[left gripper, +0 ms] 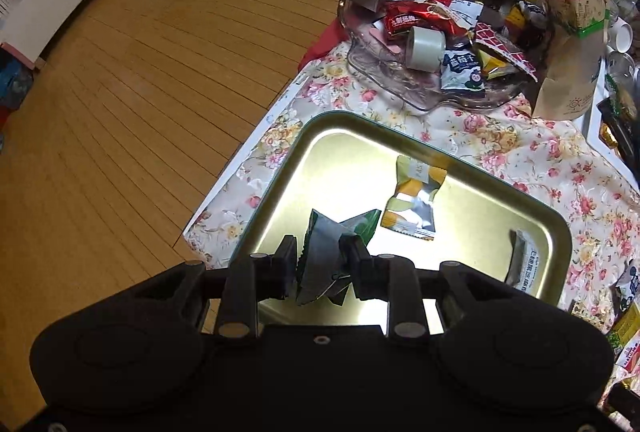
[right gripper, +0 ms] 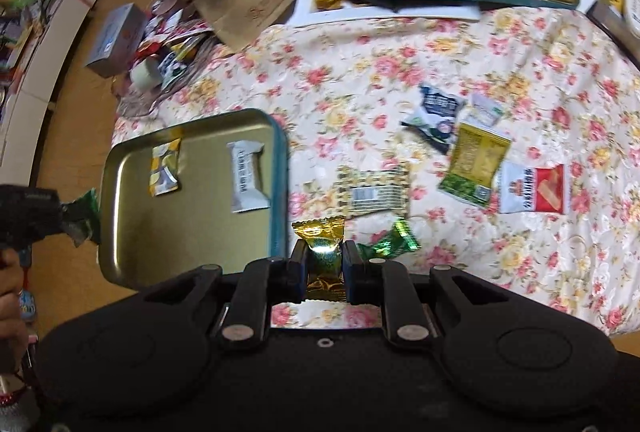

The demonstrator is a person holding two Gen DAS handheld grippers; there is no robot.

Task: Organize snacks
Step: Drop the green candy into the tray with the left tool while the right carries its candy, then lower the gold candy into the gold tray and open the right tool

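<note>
The dark green foil-wrapped candy (left gripper: 320,256) is being let go between the half-open left tongs (left gripper: 318,264) above the golden metal tray (left gripper: 552,228), while the gold foil-wrapped candy (right gripper: 325,264) is being held tight by the right tongs (right gripper: 325,268) and should be carried over the tray before it is released.

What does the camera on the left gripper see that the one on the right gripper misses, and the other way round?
Only the left wrist view shows the wooden floor and the clear glass dish heaped with snacks. Only the right wrist view shows the gold candy clamped in the right gripper, and loose packets such as the red and white packet. Both show the gold tray, its yellow packet, and the green packet in the left gripper.
</note>
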